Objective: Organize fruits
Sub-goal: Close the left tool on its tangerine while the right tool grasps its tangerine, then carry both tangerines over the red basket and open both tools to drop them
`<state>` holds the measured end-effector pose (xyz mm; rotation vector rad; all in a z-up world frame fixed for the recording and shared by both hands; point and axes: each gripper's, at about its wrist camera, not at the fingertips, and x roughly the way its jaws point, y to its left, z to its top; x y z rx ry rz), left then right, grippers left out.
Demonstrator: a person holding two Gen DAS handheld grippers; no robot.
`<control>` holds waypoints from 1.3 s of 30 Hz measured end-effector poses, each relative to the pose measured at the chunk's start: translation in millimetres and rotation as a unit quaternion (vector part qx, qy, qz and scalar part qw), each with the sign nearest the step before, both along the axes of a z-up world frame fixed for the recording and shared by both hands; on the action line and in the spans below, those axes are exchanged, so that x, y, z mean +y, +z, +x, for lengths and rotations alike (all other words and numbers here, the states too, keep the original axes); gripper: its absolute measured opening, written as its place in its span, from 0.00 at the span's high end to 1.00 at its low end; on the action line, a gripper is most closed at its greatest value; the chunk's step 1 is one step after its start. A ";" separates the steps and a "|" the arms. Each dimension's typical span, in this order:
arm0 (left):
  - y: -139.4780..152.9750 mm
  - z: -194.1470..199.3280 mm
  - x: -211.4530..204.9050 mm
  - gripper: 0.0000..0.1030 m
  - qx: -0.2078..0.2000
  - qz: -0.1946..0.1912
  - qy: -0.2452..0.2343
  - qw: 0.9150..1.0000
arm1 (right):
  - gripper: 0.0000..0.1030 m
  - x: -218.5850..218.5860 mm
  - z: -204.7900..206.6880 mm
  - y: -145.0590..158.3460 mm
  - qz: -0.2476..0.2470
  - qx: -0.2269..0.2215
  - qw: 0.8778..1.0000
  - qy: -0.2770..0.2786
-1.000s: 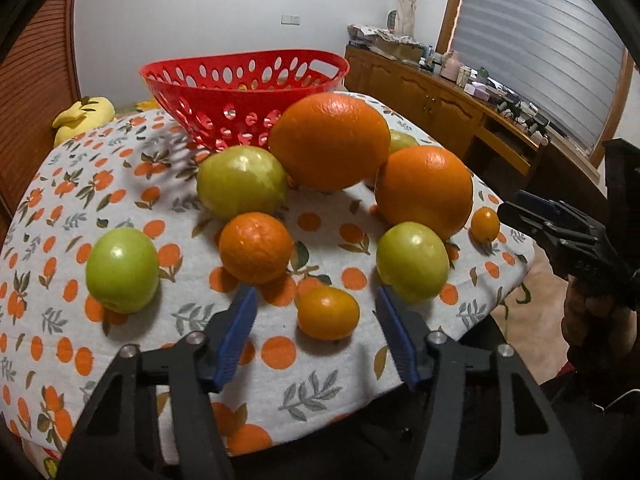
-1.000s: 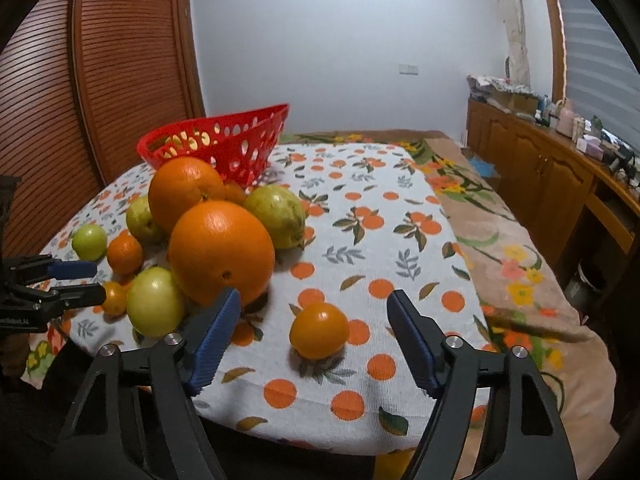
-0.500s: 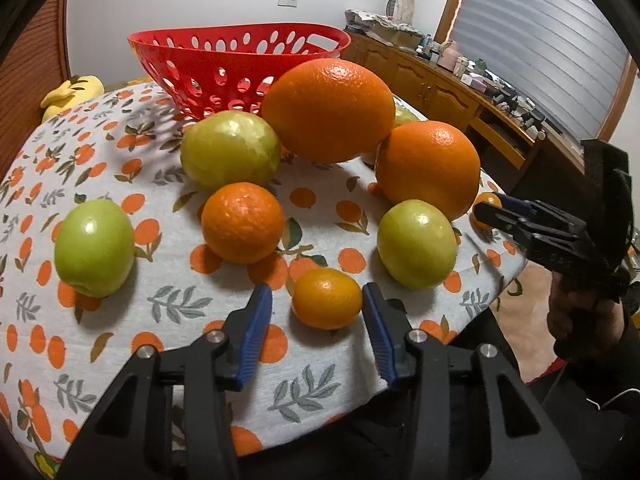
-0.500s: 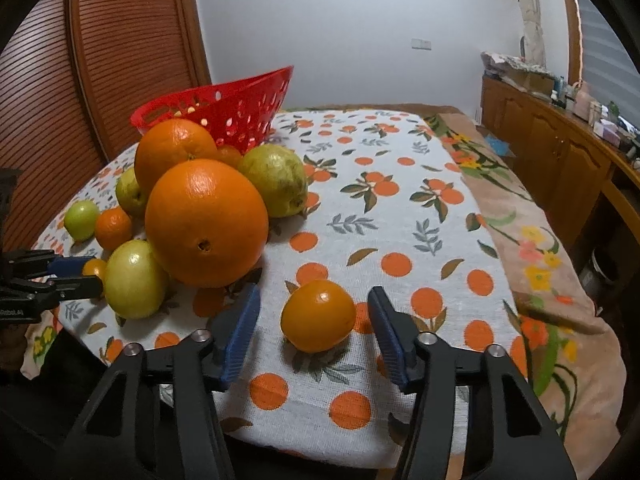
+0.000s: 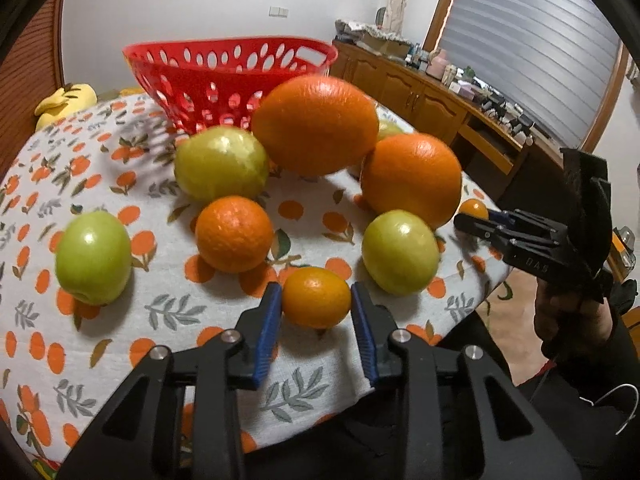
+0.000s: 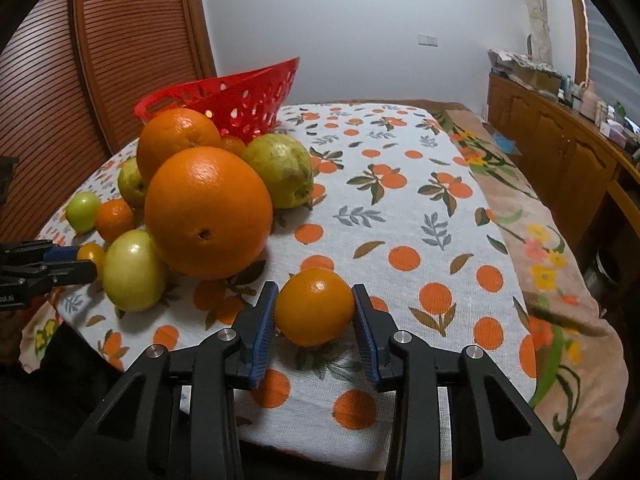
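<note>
A small orange (image 5: 316, 296) lies near the table's front edge, and my left gripper (image 5: 316, 300) is closing on it, both blue pads touching its sides. In the right wrist view another small orange (image 6: 315, 306) sits between the closing jaws of my right gripper (image 6: 315, 308), pads against its skin. Each gripper also shows in the other's view: the right gripper (image 5: 476, 222) at the far right, the left gripper (image 6: 86, 260) at the far left. The red basket (image 5: 228, 68) stands behind the fruit pile.
Two large oranges (image 5: 316, 124) (image 5: 412, 180), a medium orange (image 5: 234, 234) and three green fruits (image 5: 94, 258) (image 5: 400, 252) (image 5: 220, 164) crowd the patterned tablecloth (image 6: 400, 208). A wooden sideboard (image 5: 440, 104) runs along the right wall. A hand (image 5: 568, 320) holds the right gripper.
Both grippers have closed from wide open onto their small oranges. Both have edged forward and tipped a little, so the fruit looks larger.
</note>
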<state>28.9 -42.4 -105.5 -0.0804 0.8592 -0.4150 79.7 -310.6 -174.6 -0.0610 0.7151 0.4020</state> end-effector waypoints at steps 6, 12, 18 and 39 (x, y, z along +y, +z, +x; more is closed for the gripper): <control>24.6 -4.4 9.0 0.68 -0.031 -0.008 0.014 0.999 | 0.65 4.8 -3.8 23.4 0.008 -0.024 1.000 0.009; 51.6 -0.8 19.1 0.68 -0.066 -0.009 0.027 0.997 | 0.65 12.3 -3.4 48.5 0.017 -0.049 0.998 0.022; 77.1 10.1 29.7 0.68 -0.098 -0.003 0.041 0.994 | 0.65 26.1 0.7 69.8 0.024 -0.071 0.996 0.039; 106.7 51.4 43.3 0.68 -0.130 0.016 0.066 0.989 | 0.65 76.9 37.5 115.9 0.028 -0.099 0.990 0.094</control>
